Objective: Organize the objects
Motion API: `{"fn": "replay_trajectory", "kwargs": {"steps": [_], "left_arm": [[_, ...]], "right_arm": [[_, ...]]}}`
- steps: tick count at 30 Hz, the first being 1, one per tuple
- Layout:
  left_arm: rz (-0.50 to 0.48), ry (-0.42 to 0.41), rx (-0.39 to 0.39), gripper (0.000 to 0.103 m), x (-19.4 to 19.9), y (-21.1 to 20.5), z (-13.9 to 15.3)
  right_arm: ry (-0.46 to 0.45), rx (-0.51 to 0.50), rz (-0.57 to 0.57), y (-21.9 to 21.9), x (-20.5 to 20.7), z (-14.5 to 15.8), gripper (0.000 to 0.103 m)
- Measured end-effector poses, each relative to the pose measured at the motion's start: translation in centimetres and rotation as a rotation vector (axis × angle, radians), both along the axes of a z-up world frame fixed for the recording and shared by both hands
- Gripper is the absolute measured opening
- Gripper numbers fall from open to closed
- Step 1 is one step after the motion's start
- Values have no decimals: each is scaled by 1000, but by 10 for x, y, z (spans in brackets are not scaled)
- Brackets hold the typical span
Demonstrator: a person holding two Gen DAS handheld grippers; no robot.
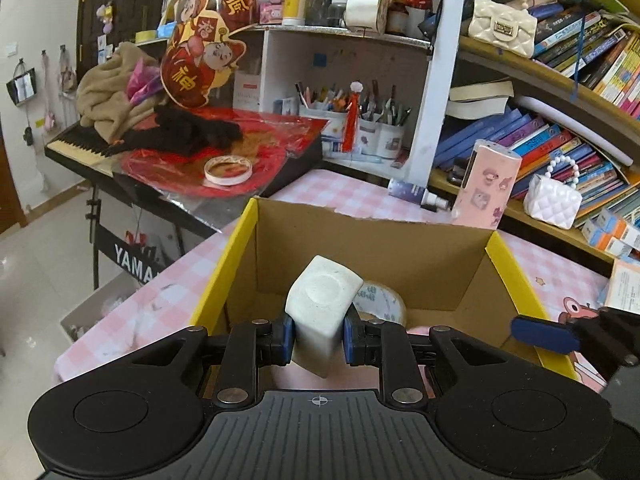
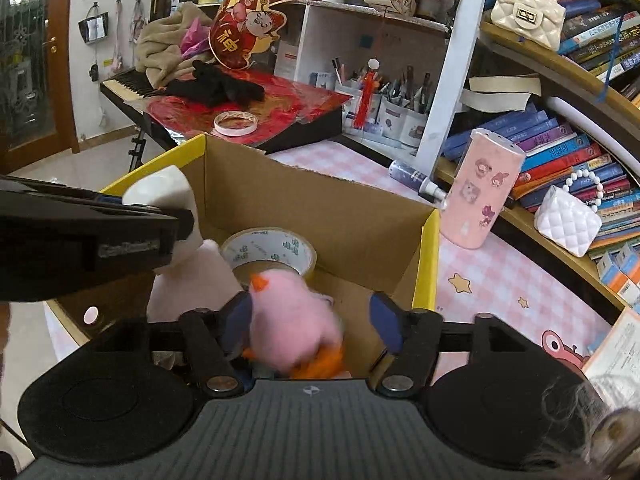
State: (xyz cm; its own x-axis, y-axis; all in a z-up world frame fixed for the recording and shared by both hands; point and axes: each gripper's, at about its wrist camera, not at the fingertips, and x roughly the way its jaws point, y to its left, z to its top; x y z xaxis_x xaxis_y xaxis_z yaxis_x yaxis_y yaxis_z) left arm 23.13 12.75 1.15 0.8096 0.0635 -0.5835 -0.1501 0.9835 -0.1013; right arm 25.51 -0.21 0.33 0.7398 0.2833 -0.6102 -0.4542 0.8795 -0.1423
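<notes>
White letters "YAMA", cut off after that, stand on the black panel [image 1: 132, 262] under the keyboard stand. The gold character "神" sits on the red belly of the cartoon god cutout [image 1: 188, 76], which holds a small red diamond sign [image 1: 206, 31] with one gold character. A red banner [image 1: 236, 7] behind it shows a gold "風"-like character. Book spines [image 1: 536, 142] carry print too small to read.

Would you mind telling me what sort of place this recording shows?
Most likely a home study or bedroom corner: crowded bookshelves, a keyboard piano under clothes, and pen pots beside a pink-checked table.
</notes>
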Motion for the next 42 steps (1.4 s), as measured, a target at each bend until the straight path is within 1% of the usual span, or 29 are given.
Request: {"fn": "replay_trajectory", "kwargs": {"steps": [4, 7, 9, 10, 12, 13, 14, 15, 19, 24, 30, 34, 38, 42], "left_arm": [[-32, 6, -7, 23, 13, -6, 0], [-43, 30, 24, 25, 20, -11, -5], [-38, 23, 27, 26, 17, -12, -2], [-38, 13, 12, 30, 12, -11, 1], [-39, -35, -6, 56, 0, -10, 10], [-36, -66, -1, 77, -7, -10, 15], [-35, -100, 11, 82, -17, -10, 21], [-41, -127, 27, 82, -27, -11, 26], [-68, -177, 71, 82, -66, -13, 43], [-69, -189, 61, 87, -117, -16, 44], [-111, -127, 110, 88, -157, -28, 24], [-128, -99, 139, 92, -177, -36, 13], [-199, -71, 166, 95, -195, -52, 2], [-262, -45, 188, 98, -204, -70, -6]], "right_arm": [[-10, 19, -4, -8, -8, 6, 68], [-30, 23, -15, -16, -19, 11, 68], [-32, 32, -25, -21, -26, 14, 68], [-35, 36, -33, -23, -30, 16, 68], [-36, 48, -48, -28, -38, 20, 68], [-38, 55, -55, -29, -43, 22, 68], [-42, 62, -62, -31, -47, 24, 68], [-48, 69, -67, -32, -52, 26, 68], [-72, 90, -100, -37, -76, 32, 68], [-79, 112, -179, -46, -111, 34, 68], [-60, 105, -264, -56, -156, 22, 68], [-49, 99, -335, -67, -184, 14, 68], [-37, 92, -423, -80, -211, 4, 69], [-14, 99, -513, -99, -232, -3, 70]]}}
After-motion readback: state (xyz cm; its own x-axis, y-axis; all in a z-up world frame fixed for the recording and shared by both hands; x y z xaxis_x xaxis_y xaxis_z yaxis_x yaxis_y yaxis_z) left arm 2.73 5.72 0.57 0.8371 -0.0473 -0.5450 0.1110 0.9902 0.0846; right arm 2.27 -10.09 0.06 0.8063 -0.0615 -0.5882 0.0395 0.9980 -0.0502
